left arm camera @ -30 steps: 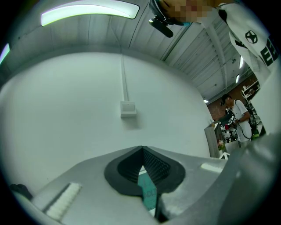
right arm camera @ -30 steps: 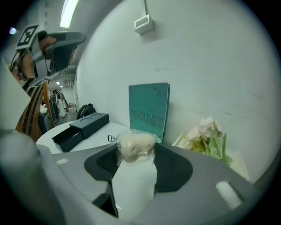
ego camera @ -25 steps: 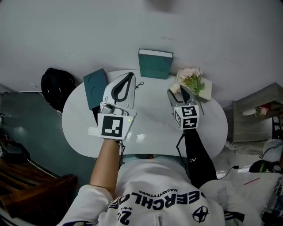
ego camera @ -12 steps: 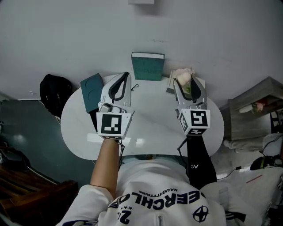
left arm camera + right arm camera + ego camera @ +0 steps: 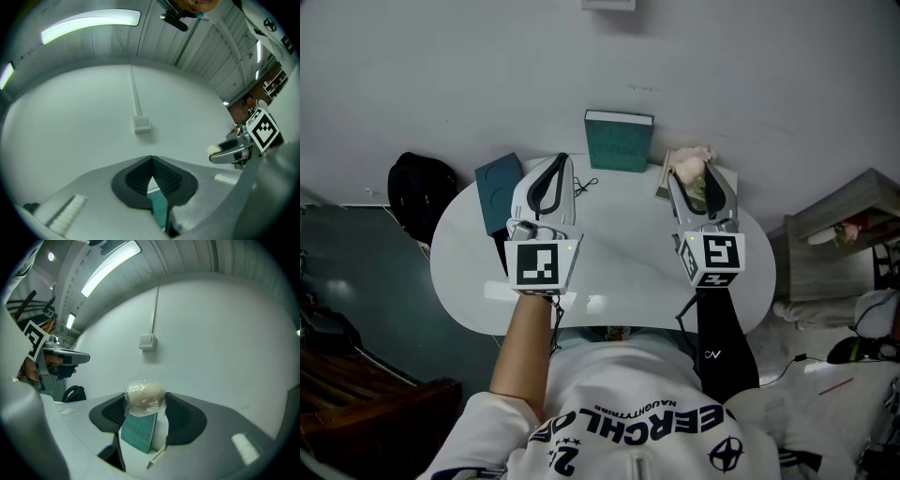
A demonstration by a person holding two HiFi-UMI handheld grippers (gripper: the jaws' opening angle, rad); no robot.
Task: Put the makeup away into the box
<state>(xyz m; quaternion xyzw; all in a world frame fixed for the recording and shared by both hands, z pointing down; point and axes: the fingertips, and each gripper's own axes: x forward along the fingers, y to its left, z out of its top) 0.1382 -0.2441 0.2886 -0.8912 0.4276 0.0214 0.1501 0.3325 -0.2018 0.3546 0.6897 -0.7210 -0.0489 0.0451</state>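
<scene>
Above the white table (image 5: 619, 246), left gripper (image 5: 559, 159) clenched empty; right gripper (image 5: 692, 174) grasps a wrapped puff (image 5: 144, 398).

Teal box (image 5: 619, 141), white table (image 5: 623, 253), cream puff (image 5: 143, 398)

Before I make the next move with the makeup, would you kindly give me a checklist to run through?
1. Right gripper shut on the white wrapped item: ok.
2. Left gripper empty, jaws together: ok.
3. Teal box in sight ahead of the held item: ok.
4. Box open to receive the item: cannot tell.
5. Right gripper's clearance from the flowers: cannot tell.
6. Dark teal case lying off to the left, out of the way: ok.
</scene>
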